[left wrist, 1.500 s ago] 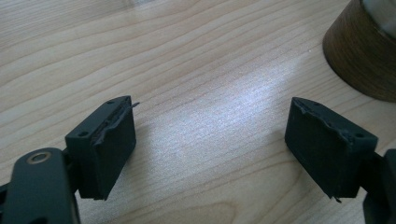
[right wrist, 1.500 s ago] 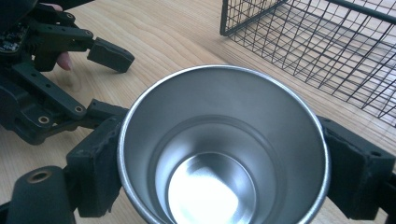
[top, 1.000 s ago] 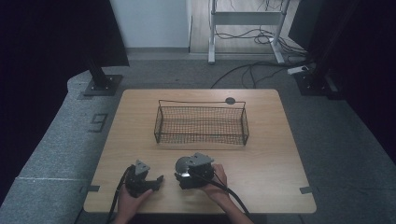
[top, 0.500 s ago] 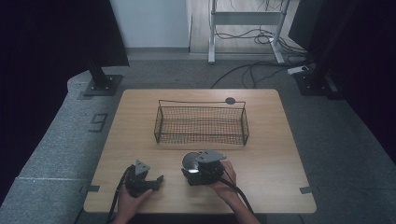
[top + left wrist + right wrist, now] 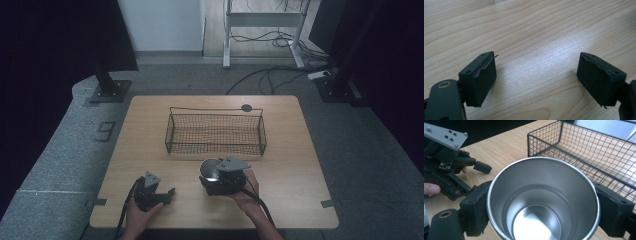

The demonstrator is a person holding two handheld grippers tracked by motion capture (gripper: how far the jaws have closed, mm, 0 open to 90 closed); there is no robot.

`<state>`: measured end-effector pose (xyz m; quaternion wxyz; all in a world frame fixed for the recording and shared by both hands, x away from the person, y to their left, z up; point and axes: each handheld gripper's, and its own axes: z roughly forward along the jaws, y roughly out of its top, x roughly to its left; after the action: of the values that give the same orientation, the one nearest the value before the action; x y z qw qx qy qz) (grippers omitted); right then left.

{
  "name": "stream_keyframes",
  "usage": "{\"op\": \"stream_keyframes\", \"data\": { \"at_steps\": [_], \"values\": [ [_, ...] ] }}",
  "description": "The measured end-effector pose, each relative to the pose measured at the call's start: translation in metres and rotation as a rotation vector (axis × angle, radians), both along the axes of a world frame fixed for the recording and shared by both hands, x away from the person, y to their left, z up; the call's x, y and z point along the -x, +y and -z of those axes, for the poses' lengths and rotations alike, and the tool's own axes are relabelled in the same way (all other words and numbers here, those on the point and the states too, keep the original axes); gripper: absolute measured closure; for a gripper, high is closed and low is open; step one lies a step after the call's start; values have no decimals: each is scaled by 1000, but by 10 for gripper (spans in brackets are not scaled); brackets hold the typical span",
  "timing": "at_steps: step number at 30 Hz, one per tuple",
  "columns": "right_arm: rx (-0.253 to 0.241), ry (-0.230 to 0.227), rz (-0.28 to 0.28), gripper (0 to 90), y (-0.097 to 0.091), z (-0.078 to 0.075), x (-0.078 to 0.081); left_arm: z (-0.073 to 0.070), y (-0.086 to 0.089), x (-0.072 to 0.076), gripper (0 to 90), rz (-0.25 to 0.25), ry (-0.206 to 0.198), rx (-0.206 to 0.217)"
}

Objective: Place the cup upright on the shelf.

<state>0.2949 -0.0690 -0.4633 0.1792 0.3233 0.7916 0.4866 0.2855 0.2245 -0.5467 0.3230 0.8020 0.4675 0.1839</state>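
Since the earlier frame, the right gripper [image 5: 214,176] has been carried away from the table's near edge toward the wire basket [image 5: 215,133], while the left gripper [image 5: 159,192] is unchanged near the near left corner. The steel cup [image 5: 543,200] is clamped between the right jaws, mouth toward the camera; its base is cut off. The left jaws are spread wide with nothing between them. Bare table [image 5: 295,165] is seen along the right edge.
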Motion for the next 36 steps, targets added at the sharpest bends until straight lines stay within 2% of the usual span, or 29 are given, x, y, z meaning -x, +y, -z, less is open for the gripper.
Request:
{"op": "stream_keyframes", "data": {
  "at_steps": [11, 17, 26, 36],
  "values": [
    [-24, -10, 21, 134, -14, -10, -3, 0, 0, 0, 160, 0, 0, -1],
    [-39, -25, 35, 133, -22, -23, -7, 0, 0, 0, 160, 0, 0, -1],
    [-36, -40, 53, 133, -30, -42, -13, 0, 0, 0, 161, 0, 0, -3],
    [-50, -40, 69, 134, -40, -56, -25, 0, 0, 0, 161, 0, 0, -3]
  ]
}}
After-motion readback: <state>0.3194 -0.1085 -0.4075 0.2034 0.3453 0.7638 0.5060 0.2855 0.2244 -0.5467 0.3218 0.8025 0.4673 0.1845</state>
